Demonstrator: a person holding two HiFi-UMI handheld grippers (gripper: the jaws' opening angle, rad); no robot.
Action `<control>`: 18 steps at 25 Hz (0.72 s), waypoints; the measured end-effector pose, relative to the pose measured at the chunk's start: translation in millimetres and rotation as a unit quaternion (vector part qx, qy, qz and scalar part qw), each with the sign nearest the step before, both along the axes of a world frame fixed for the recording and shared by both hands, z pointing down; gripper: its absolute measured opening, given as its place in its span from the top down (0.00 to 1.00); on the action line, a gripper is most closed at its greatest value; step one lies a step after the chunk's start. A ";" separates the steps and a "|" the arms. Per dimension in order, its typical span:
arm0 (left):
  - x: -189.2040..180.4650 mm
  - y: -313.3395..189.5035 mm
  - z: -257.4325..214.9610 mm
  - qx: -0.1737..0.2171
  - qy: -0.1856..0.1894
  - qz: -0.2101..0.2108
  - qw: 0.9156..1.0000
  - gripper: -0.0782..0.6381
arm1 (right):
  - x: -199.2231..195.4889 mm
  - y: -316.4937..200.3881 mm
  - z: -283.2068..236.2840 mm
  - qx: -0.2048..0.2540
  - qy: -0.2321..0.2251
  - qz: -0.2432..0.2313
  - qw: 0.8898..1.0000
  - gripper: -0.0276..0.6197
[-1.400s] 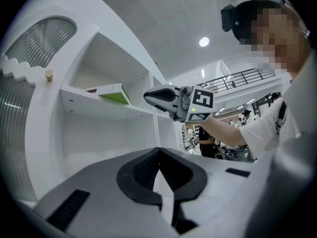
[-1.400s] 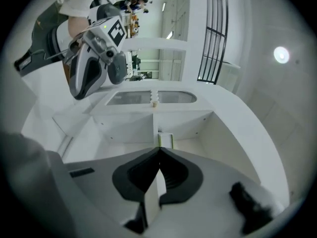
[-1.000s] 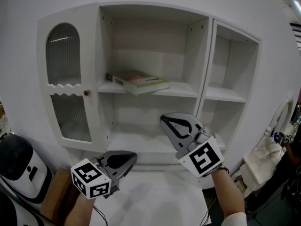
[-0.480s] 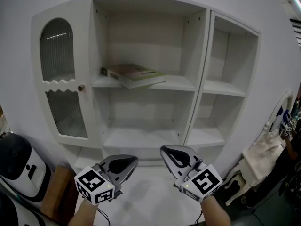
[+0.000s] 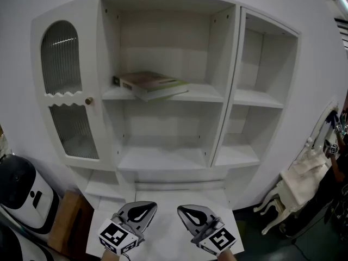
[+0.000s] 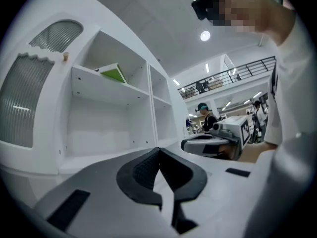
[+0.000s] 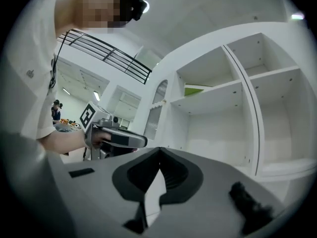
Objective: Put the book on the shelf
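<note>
Book [image 5: 151, 84] is lying flat on the upper shelf [image 5: 209, 94] of the cabinet's middle bay, skewed to the shelf line, and its near corner looks to poke slightly past the front edge. The bays to the right and the one below it hold nothing, and the ribbed-glass door [image 5: 61, 58] on the left is closed. Left hand-held gripper [image 5: 140, 211] is pressed together with nothing between the pads, which its own view confirms. Right hand-held gripper [image 5: 190, 213] is the same: jaws together, empty. Both sit low at the bottom of the head view, well apart from the book, over a white counter [image 5: 166, 200]. I read the placement as done, unless someone wants it squared up. If I do regrip, it looks like a mid-thickness paperback: light, stiff enough when flat, but it will sag and fan open if lifted by one cover. The cover looks glossy, so I expect slip. I'd pinch across the full thickness at the overhanging corner or along the spine side, then push it back rather than lift. There's little to break, and the main risk is dragging it off the edge.
</note>
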State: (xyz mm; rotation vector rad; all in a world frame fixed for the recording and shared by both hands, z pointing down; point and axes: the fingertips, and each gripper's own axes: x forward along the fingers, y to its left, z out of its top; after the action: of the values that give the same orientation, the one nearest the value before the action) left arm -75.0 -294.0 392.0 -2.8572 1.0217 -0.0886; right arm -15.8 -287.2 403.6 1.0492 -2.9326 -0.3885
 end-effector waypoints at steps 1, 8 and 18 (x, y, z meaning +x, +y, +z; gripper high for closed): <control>0.7 2.5 7.8 0.000 -0.008 -0.005 1.000 0.88 | -1.9 3.1 6.4 0.000 0.003 -0.002 1.000 0.94; -0.9 14.6 28.4 -0.022 0.025 -0.013 0.999 0.88 | -16.5 18.8 17.1 -0.012 -0.030 -0.019 0.999 0.94; -4.7 11.8 32.2 -0.034 0.033 -0.024 0.999 0.88 | -28.2 18.0 16.9 -0.011 -0.031 -0.028 0.999 0.94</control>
State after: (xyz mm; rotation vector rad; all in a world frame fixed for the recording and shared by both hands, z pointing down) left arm -79.7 -282.2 424.1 -2.9159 1.1203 -0.0333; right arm -43.9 -269.2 420.5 0.9953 -3.0191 -0.3310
